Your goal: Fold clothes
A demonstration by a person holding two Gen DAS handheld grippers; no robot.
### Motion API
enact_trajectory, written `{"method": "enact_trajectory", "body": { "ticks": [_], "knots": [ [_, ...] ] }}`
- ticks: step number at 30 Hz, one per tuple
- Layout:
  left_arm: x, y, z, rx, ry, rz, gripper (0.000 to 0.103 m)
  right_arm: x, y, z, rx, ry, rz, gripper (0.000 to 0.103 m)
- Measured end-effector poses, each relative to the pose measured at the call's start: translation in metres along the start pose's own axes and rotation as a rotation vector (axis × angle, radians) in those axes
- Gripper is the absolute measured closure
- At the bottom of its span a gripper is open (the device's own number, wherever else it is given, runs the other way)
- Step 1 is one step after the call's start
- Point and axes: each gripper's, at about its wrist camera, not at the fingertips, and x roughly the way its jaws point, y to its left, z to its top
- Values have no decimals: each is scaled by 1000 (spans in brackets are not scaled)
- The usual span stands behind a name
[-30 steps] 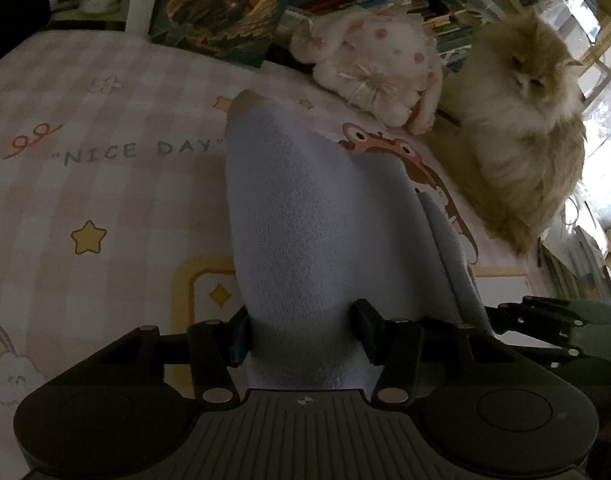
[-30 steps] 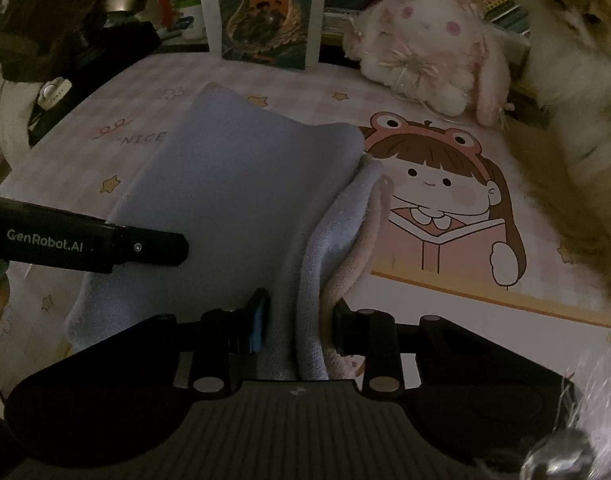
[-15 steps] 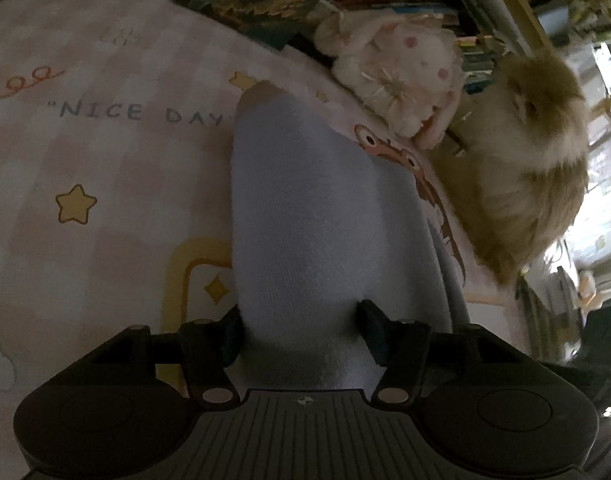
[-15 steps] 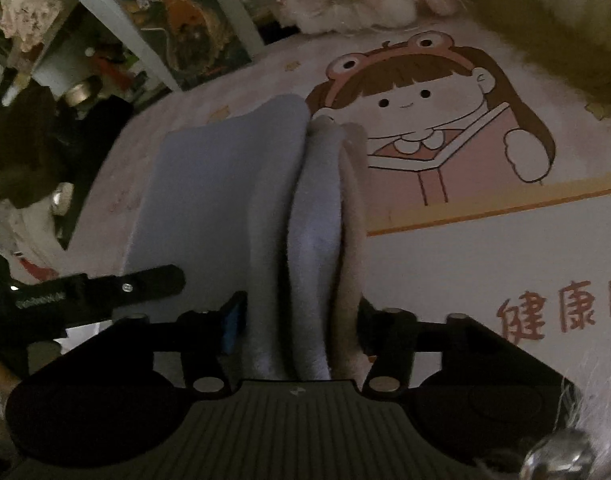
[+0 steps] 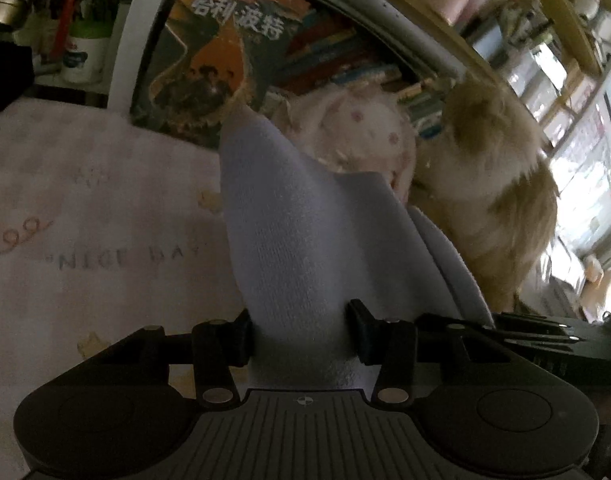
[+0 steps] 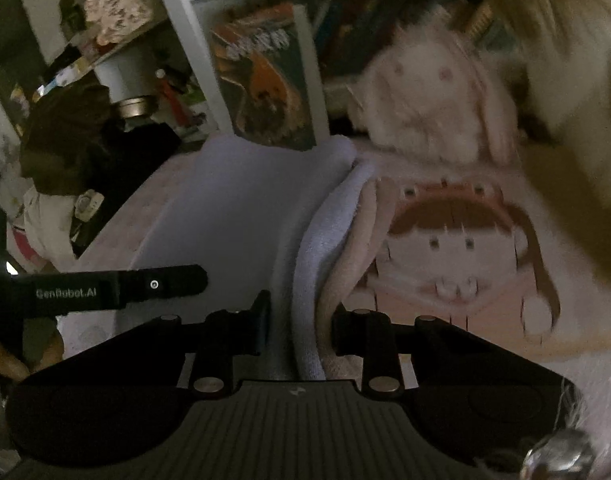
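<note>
While the pink checked mat [image 5: 85,208] with its "NICE DAY" lettering is lying across the counter and taking up most of both views, a printed cartoon girl [image 6: 457,248] is showing on its right part. Behind the mat's far edge, a bookshelf [image 5: 345,60] is filling the background, with an upright book [image 5: 221,60] leaning against it. At the far right a long-haired, tan and cream cat [image 5: 497,192] is sitting on the mat, and just to its left a white plush rabbit [image 6: 429,104] is lying beside it.

The pale blue cloth [image 5: 301,240], a folded terry garment with a pinkish inner layer showing along its right edge in the right wrist view, is hanging between the two tools, its near end raised off the mat and its far corner reaching toward the book. The left hand-held gripper [image 5: 301,336] is clamping a thick bunch of the cloth, its jaws about half apart and pressed on the fabric after having just been closing. The right hand-held gripper [image 6: 297,328] is pinching the layered right edge of the same cloth, its jaws narrow and likewise having just been closing on it. The left tool's dark finger, marked with white lettering, is reaching in at the near left of the right wrist view.
</note>
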Motion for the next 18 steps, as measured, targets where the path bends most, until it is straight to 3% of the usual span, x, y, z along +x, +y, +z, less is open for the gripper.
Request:
{"method": "enact_trajectory", "body": {
  "ticks": [9,18],
  "knots": [
    [45,24,56,-10,-12,18,57,65,-5,54,-25,8,-21,77],
    [100,50,100,-64,36,44,57,132,-15,91,35,35,-58,77]
  ]
}}
